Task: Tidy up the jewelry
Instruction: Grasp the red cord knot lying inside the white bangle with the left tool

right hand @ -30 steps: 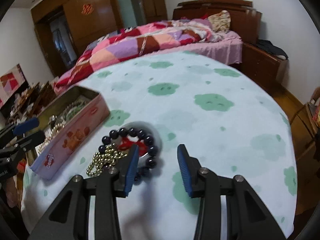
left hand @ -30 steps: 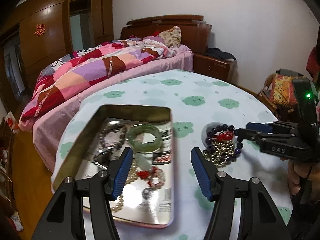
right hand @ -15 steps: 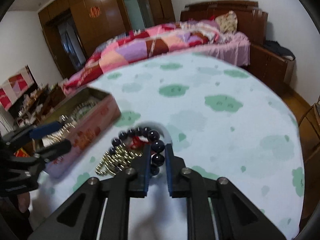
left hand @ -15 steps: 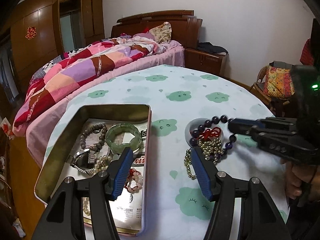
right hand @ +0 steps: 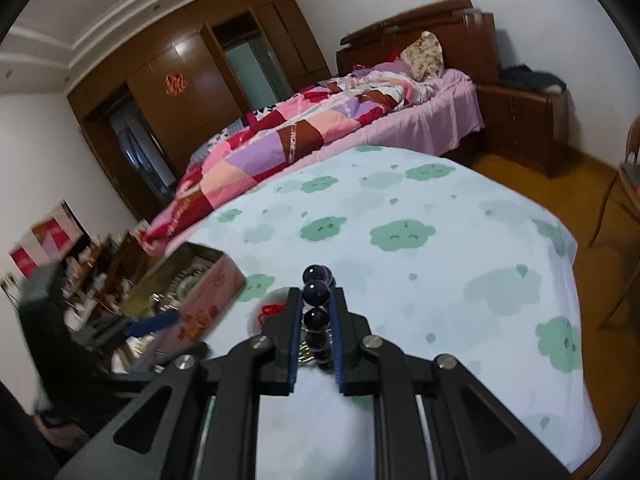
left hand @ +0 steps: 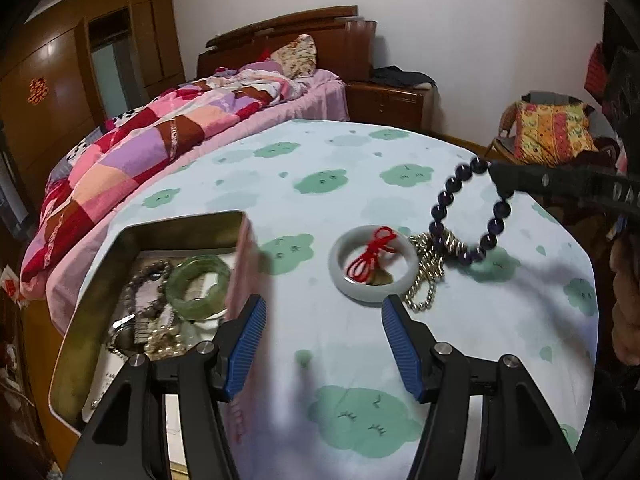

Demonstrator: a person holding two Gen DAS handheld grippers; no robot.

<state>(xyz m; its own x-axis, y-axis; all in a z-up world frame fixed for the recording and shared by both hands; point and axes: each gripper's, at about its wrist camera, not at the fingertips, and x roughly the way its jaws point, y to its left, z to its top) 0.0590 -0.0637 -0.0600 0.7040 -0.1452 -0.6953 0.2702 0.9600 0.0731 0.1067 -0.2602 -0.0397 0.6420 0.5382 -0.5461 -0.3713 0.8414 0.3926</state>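
Right gripper (right hand: 316, 320) jaws clench the dark bead bracelet (left hand: 468, 216); left gripper (left hand: 322, 344) jaws gape.

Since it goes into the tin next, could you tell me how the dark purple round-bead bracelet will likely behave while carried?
The dark purple round-bead bracelet hangs as a loop from the right tongs, so it is probably floppy and may swing. Its glossy round beads look slippery between the pads. The gold bead chain touches it below and might snag.

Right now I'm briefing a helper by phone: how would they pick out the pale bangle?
Start at the round table with the green-cloud cloth and find the open pink tin. On the cloth beside the tin lies the pale grey-white bangle, next to a heap of gold beads. Only it has a red knotted cord lying across it.
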